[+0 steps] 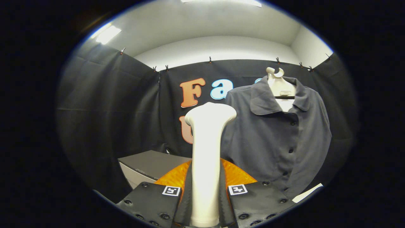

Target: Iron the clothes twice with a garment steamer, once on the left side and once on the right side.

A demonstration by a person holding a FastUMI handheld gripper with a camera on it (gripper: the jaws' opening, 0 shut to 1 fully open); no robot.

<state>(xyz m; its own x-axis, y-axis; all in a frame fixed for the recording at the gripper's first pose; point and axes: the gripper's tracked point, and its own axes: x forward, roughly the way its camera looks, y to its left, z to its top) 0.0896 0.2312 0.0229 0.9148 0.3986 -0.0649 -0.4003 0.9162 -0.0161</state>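
My gripper (205,190) is shut on the white garment steamer (207,152), both fingers pressing on its upright handle. The steamer's wide head rises above the fingers, level with the shirt's chest. A dark grey button-up shirt (278,136) hangs on a white hanger (278,84) beyond the fingers and to their right, its collar open and its buttons running down the front. The steamer head stands just left of the shirt's left sleeve, and I cannot tell whether it touches the cloth.
A grey box-like table (148,164) stands low to the left behind the fingers. An orange surface (237,175) shows just behind the steamer handle. A pale strip (307,193) lies under the shirt's hem. Black cloth walls close the booth all round.
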